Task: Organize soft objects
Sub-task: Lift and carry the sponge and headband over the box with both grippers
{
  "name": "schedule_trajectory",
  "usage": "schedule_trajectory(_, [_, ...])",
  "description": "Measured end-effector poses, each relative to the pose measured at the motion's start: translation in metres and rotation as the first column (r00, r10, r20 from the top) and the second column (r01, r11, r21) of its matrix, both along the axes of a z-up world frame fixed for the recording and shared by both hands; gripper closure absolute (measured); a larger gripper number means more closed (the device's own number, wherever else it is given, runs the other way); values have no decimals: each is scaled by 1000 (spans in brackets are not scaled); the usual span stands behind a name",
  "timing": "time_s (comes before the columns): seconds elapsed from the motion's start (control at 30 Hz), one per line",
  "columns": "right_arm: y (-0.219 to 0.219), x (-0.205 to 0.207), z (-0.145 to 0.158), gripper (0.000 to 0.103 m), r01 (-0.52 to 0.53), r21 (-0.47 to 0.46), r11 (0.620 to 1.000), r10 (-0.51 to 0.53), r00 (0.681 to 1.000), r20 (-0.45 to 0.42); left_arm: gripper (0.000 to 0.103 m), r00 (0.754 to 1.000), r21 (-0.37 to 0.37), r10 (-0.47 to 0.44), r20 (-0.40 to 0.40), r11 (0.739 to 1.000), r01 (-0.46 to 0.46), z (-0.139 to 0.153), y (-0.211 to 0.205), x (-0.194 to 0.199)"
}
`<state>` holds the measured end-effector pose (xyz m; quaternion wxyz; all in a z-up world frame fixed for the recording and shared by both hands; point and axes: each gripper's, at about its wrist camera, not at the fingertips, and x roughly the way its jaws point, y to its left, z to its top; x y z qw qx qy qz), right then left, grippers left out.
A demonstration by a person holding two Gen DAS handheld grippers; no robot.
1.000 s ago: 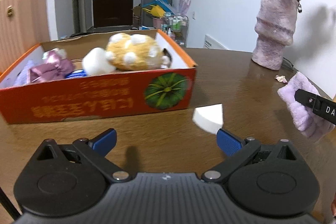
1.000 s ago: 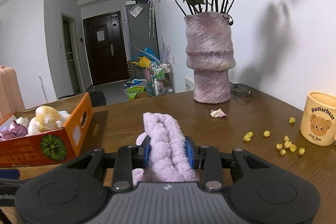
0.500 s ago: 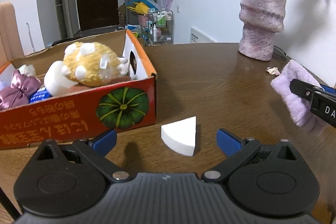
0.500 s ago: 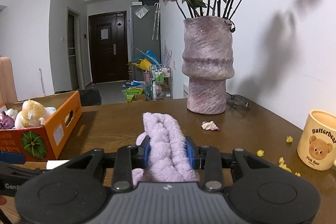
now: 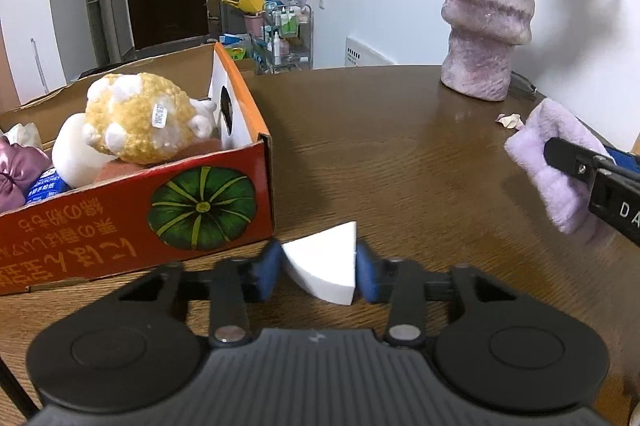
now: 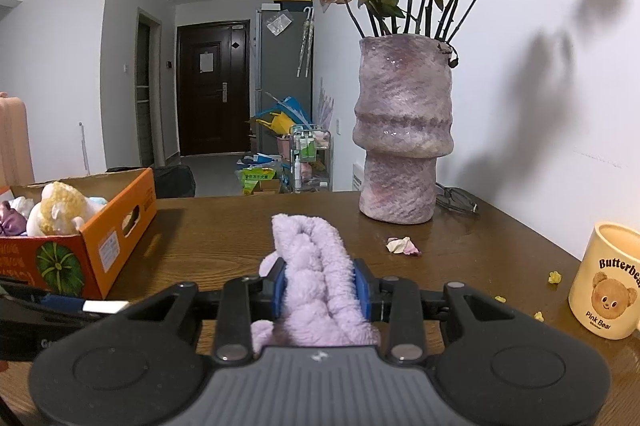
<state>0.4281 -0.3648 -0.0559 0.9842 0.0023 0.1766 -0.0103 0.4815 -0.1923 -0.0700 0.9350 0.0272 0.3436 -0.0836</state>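
Observation:
My left gripper (image 5: 318,272) is shut on a white wedge-shaped sponge (image 5: 326,266) that rests on the wooden table just right of the orange cardboard box (image 5: 132,218). The box holds a yellow plush toy (image 5: 136,122), a white soft piece (image 5: 76,154) and a purple satin item (image 5: 16,170). My right gripper (image 6: 320,286) is shut on a lilac fluffy towel (image 6: 312,258) and holds it above the table; the towel also shows in the left wrist view (image 5: 556,162). The box also shows at the left of the right wrist view (image 6: 100,238).
A tall purple vase (image 6: 402,142) with dried roses stands at the back right of the table. A cream bear mug (image 6: 608,282) sits at the far right, with yellow crumbs and a fallen petal (image 6: 402,246) nearby. A pink suitcase stands behind the box.
My left gripper moved forward around the white sponge and closed its blue pads on it. The right gripper keeps its hold on the lilac towel and has drifted slightly.

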Motion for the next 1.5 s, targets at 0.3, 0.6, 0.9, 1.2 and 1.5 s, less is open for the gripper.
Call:
schedule_trajectory(0.3, [4,-4,1,70,-7,-16,1000,7,1000,11,69,1000,-4,2,6,1000,-2,1,2,-2])
schedule_trajectory(0.6, [13,-13,3,70,3,-73,997,2,998,60,69,996,-3,2,85,1000,-2,11,5,-16])
schedule_trajectory(0.9, [31,-26,7,70,9,-59,998,-4,996,89,69,992,-40,33,126,999,-28,22,23,-36])
schedule_trajectory(1.2, [78,-50,11,70,-15,-53,999,22,991,134,69,981,-65,92,173,994,-82,34,66,-70])
schedule_trajectory(1.5, [126,-71,13,70,-25,-33,999,30,988,154,69,967,-109,181,180,980,-163,41,130,-93])
